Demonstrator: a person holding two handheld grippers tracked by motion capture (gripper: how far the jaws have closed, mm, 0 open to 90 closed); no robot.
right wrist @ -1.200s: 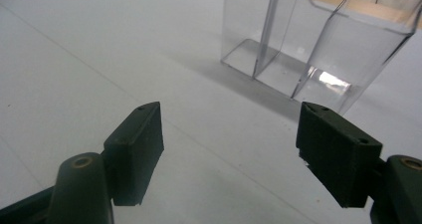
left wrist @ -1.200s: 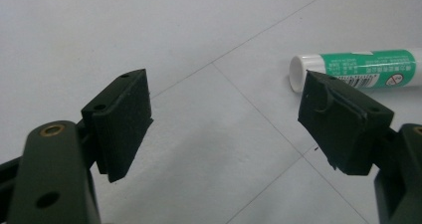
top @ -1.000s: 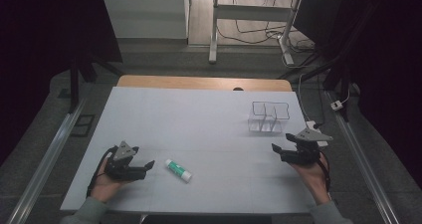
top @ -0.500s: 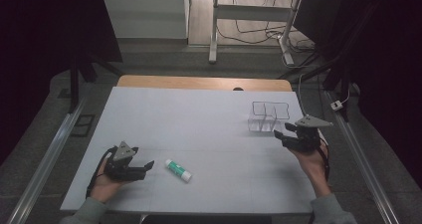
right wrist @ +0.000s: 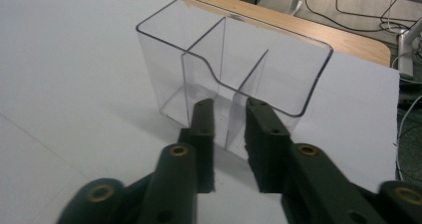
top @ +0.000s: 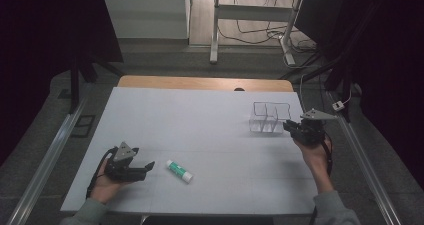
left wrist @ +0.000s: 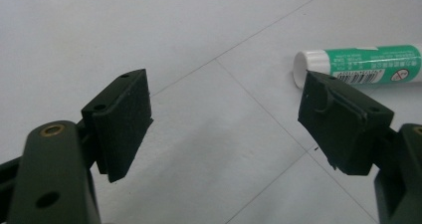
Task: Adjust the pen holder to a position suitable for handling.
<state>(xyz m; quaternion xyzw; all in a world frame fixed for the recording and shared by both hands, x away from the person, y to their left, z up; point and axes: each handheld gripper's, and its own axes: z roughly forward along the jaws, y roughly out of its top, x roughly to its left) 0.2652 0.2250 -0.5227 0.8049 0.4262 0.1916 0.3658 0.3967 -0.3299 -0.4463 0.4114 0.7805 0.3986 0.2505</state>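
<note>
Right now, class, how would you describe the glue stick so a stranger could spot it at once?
Start at the white table and look to its near left part, just right of the left gripper. There lies the glue stick: a small green-labelled tube with white ends, unlike the clear divided organiser far right.

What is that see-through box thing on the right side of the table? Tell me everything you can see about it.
The clear organizer looks like thin transparent plastic, with rounded corners, an open top and inner walls that split it into compartments. It stands upright and looks empty. It sits on the white table near the far right corner. The right gripper is at its near wall, jaws narrowly parted on either side of a divider edge; whether they touch it is unclear.
</note>
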